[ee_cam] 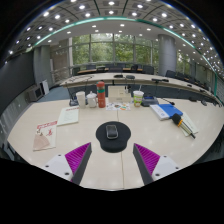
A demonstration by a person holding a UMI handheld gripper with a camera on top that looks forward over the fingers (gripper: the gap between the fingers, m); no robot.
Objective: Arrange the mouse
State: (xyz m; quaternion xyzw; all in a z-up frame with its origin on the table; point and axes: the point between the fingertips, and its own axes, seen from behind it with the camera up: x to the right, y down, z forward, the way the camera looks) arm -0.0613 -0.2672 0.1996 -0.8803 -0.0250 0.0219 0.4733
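Observation:
A dark mouse [112,131] lies on a round black mouse pad [112,139] on the pale table [110,165], just ahead of my fingers and centred between them. My gripper [112,160] is open and empty, held above the table. Its two purple pads [77,156] stand wide apart, one on each side, short of the pad's near edge. Nothing is between the fingers.
Beyond the mouse stand cups and bottles [98,97] and a mug [138,98]. A paper [68,116] and a red-printed booklet [44,135] lie to the left. Books and pens [172,115] lie to the right. Office desks and windows fill the background.

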